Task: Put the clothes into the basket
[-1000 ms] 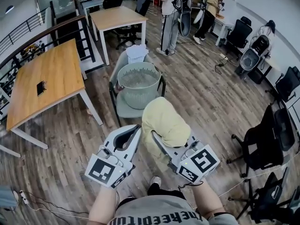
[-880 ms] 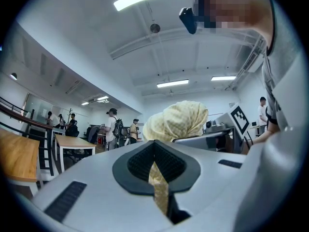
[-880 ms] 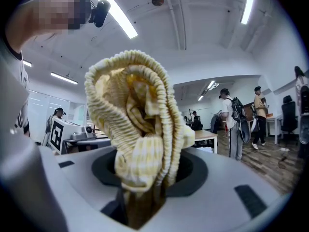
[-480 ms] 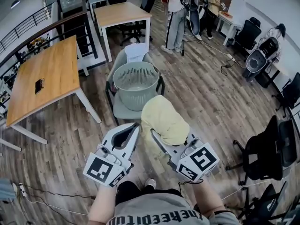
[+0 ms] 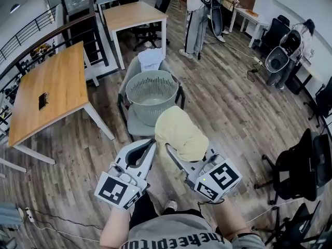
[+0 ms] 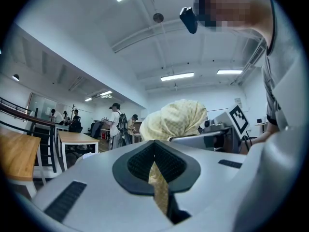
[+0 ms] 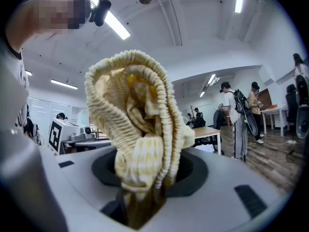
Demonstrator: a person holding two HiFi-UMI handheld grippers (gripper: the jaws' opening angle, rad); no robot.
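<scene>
The left tongs are clenched on a thin strip of the yellow garment, which shows only as a narrow band in the slit where the jaws meet. The right tongs grasp a thick ribbed bunch of the same cloth, whose folds rise above them. In the head view the garment sits heaped over the right tongs, between the two pairs, held up just short of the basket. What hangs beneath is hidden by the tongs' bodies, and the strip running to the left tongs cannot be made out there. The basket stands on a grey chair, and its bottom is hard to read. A white cloth lies behind it. A wooden tabletop stands to the left; the people beyond are cut off by the top edge
</scene>
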